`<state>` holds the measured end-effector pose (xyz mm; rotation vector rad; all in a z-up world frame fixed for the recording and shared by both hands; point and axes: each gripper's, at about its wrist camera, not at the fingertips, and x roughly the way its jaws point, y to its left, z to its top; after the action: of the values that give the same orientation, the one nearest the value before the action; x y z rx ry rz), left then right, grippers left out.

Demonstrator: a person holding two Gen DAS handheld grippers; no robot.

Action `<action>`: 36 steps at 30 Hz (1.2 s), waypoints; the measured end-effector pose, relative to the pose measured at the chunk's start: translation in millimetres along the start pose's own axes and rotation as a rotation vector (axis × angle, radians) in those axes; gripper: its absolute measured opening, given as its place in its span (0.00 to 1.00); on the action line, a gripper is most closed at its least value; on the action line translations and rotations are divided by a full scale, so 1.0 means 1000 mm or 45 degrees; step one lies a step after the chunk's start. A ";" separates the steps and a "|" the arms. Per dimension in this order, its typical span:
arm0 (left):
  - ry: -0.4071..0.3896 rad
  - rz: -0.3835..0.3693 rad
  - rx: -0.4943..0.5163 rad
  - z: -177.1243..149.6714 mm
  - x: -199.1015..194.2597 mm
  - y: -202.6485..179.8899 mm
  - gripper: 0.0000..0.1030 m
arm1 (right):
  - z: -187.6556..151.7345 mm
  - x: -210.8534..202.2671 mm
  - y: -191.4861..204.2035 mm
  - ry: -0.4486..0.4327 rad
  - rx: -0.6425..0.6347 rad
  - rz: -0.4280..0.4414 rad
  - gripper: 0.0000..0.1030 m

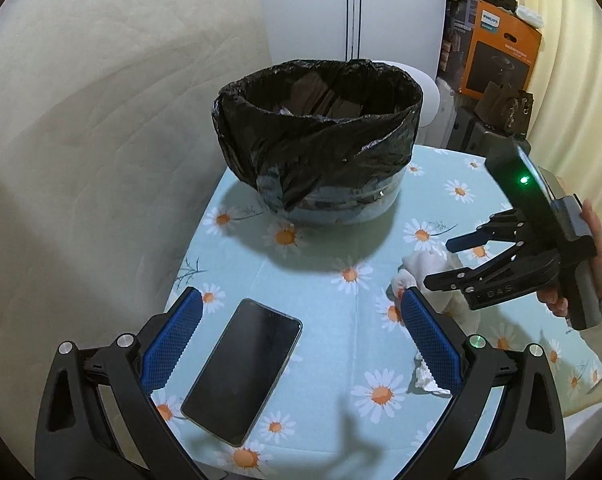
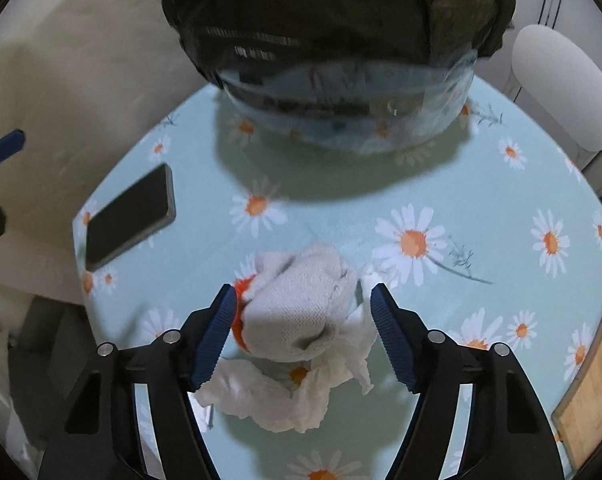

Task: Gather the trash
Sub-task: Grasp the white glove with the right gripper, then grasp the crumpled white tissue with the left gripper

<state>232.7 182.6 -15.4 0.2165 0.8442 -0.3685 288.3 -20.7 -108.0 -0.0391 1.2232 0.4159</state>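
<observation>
The counter (image 1: 341,320) has a blue cloth with daisies on it. At the far side stands the bin (image 1: 321,140), lined with a black bag. I can see some dark stuff already inside it, so part of the job looks done.

Near the left edge lies a phone (image 1: 243,370), flat and face up. That is not trash, I think, so it should stay.

On the right side, nearer than the bin, sits the trash: a wad (image 2: 297,308) of white cloth or paper with an orange bit tucked at its left, and crumpled tissue (image 2: 277,396) lying under and around it. A small white scrap (image 1: 425,380) lies close by too, just beside the left gripper's right finger.

The right gripper (image 2: 303,334) points down over the wad, one finger on each side. The left finger looks to be touching the orange bit, but the right one is apart from it, so the wad is not squeezed yet. The left gripper (image 1: 301,344) is wide open and holds nothing, hovering above the phone.

What is left: close on the wad, carry it to the bin, drop it, then get the tissue and the scrap.
</observation>
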 end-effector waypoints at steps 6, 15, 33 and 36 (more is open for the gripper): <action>0.013 0.007 0.008 -0.004 -0.004 -0.007 0.94 | -0.005 0.006 -0.003 0.061 0.007 0.063 0.16; 0.041 -0.055 0.017 -0.008 0.008 -0.021 0.94 | -0.005 -0.053 -0.016 -0.102 0.052 0.072 0.16; 0.139 -0.389 0.319 -0.012 0.067 -0.094 0.94 | -0.078 -0.125 -0.080 -0.190 0.347 -0.140 0.16; 0.128 -0.442 0.368 -0.012 0.073 -0.102 0.94 | -0.095 -0.132 -0.087 -0.202 0.423 -0.174 0.16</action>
<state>227.8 75.9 -83.3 0.3600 0.9274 -0.8129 194.9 -162.7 -36.3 0.1914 1.1119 0.0913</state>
